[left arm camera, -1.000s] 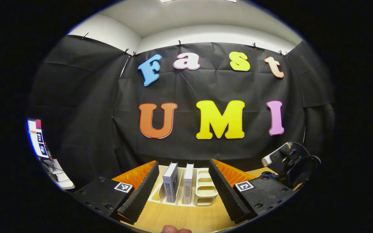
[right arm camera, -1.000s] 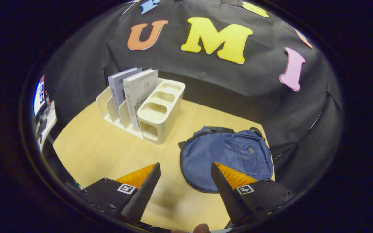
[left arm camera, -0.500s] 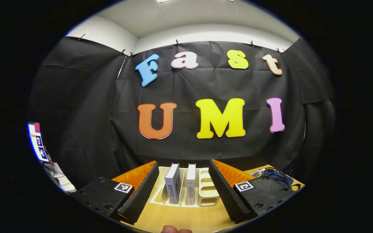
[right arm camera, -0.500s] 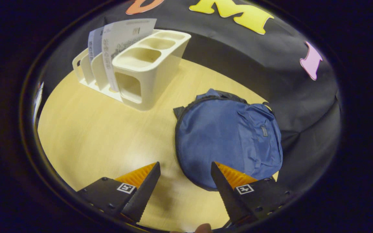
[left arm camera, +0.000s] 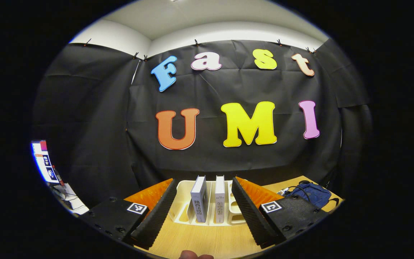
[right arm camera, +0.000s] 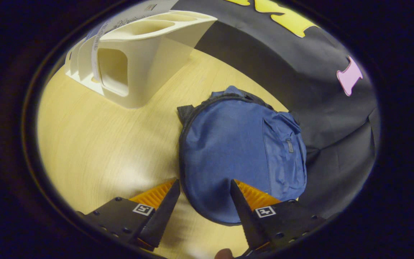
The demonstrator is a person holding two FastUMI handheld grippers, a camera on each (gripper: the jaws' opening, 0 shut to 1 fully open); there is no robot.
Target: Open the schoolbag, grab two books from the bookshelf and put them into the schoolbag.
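Observation:
In the right gripper view a blue schoolbag (right arm camera: 239, 154) lies flat and closed on the wooden table (right arm camera: 95, 144). My right gripper (right arm camera: 205, 212) hangs open just above its near edge, nothing between the fingers. The cream bookshelf (right arm camera: 138, 64) stands at the upper left. In the left gripper view that bookshelf (left arm camera: 182, 210) holds two upright books, a grey one (left arm camera: 199, 198) and a white one (left arm camera: 220, 198). My left gripper (left arm camera: 203, 212) is open and points at them from a short way off. The schoolbag (left arm camera: 309, 194) lies far right.
A lit screen (left arm camera: 43, 162) and some white items sit beyond the table's left end. Black cloth walls close in the back and right sides. Bare tabletop stretches between the bookshelf and the schoolbag.
My right gripper has moved forward and down toward the schoolbag, which now looms larger. The left gripper view has shifted slightly; the other gripper has left its right side.

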